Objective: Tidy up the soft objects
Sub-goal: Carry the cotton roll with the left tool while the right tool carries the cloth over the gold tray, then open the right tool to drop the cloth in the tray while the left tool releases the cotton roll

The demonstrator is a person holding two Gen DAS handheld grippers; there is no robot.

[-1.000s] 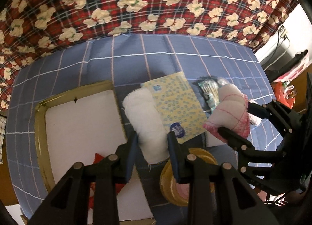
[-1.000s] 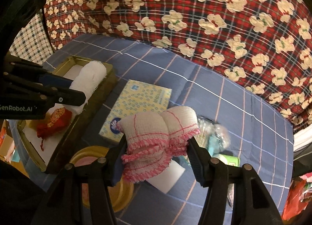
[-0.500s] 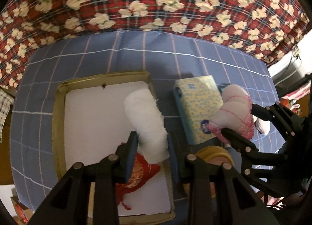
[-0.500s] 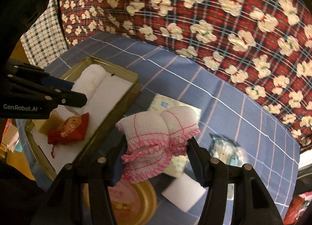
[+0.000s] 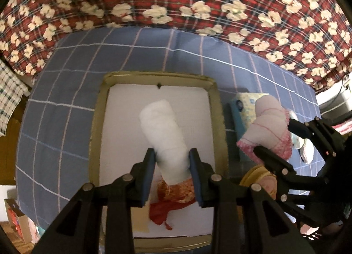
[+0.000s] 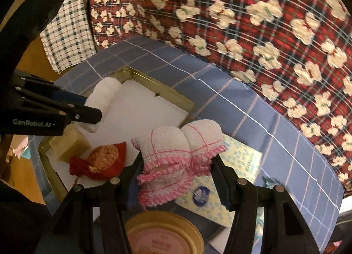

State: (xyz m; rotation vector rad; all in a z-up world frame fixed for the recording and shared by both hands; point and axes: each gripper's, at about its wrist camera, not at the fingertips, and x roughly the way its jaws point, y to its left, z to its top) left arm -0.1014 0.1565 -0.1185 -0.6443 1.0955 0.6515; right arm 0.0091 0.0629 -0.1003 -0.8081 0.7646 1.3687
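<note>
The left tongs are clamped on the near end of a rolled white towel, which hangs over the white liner of the gold-rimmed tin tray; whether its far end touches the liner cannot be told. The right tongs are closed on a bundled white cloth with pink fringe, held above the table at about 3 o'clock from the tray, over the yellow tissue pack.

Both pieces look light and very soft. The towel roll narrows where the pads bite, so it will probably sag from an end grip and unroll if let go from height; a hold nearer its middle would likely carry it flatter. The fringed cloth is loose gauze folded on itself; it is pinched at its lower folds and its layers may slip apart, so a firm squeeze across the whole wad seems safest.

In the tray, toward 6 o'clock, a red drawstring pouch lies beside a tan block. A round gold lid sits below the right tongs.
</note>
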